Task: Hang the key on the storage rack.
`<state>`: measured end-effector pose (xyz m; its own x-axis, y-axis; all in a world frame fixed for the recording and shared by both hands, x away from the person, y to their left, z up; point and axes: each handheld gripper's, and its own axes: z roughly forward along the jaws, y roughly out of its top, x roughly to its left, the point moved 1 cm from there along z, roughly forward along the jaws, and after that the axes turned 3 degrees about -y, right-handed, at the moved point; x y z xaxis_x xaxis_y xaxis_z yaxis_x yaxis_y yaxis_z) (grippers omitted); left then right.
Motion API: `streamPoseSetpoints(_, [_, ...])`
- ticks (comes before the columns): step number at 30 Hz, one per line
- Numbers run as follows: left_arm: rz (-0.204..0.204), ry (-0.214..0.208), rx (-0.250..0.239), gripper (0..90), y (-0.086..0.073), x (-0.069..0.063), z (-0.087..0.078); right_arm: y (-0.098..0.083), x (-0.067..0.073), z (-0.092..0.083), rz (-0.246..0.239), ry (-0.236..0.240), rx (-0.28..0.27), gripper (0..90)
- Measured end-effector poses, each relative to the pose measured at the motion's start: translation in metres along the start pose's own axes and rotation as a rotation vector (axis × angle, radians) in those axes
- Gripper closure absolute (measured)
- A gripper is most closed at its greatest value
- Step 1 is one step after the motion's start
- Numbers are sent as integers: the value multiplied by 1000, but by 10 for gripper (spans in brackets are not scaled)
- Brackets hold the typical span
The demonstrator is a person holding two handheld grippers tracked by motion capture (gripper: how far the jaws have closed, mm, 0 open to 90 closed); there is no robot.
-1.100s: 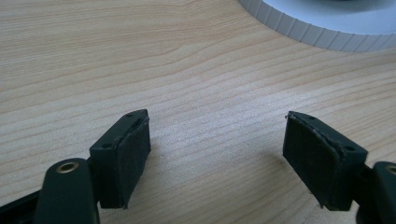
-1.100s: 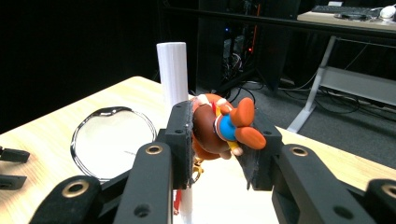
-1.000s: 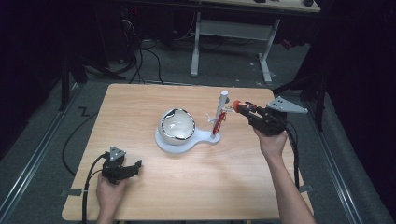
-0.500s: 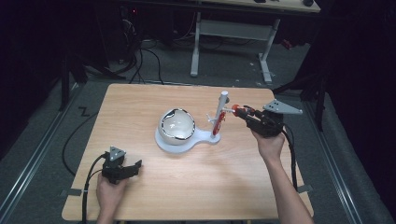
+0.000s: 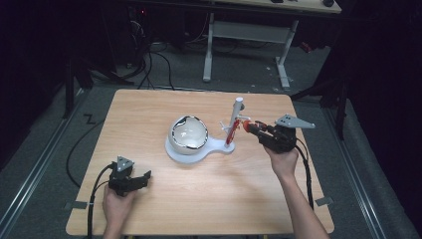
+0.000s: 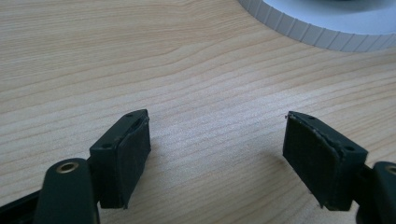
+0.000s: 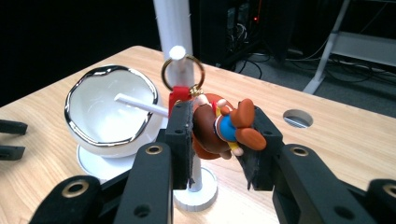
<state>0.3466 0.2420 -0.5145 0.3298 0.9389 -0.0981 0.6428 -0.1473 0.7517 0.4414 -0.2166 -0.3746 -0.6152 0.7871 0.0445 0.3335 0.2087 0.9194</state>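
Wood-grain table (image 5: 149, 119), pale, carrying a white stand (image 5: 219, 146) near its middle: round ribbed base, egg-shaped white bowl (image 5: 189, 133) with a silver rim on the left part, upright white post (image 5: 235, 113) on the right part, thin pegs jutting from the post. Right gripper (image 5: 253, 127) held just beside that post, level with the pegs, jaws clamped on a small figure keychain (image 7: 223, 128) — brown body, blue and orange parts, pressed between the two black pads. Gold ring (image 7: 183, 74) of the keychain standing up from a red tab above the jaws, right in front of the post and encircling the tip of one peg in the right gripper view; whether the ring actually rests on the peg, not clear. In the high view, red strap (image 5: 230, 135) dangling alongside the post, down toward the base. Left gripper (image 5: 142, 178) well apart from all this, low at the near left of the table, jaws wide open with nothing but bare wood between the pads (image 6: 130, 154). Ribbed edge of the white base (image 6: 322, 28) visible far ahead of those jaws in the left gripper view. Black cables trailing from both grippers off the near edge — dark floor and a desk frame (image 5: 249, 35) beyond the table.
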Motion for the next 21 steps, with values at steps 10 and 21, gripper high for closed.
streamPoseSetpoints(10, [0, -1, 0, 239, 0, 0, 0, -14, 5, 7, 2, 11, 30, 671])
streamPoseSetpoints(21, [0, 0, 0, 239, 0, 0, 0, -25, 8, 18, -11, 3, 84, 674])
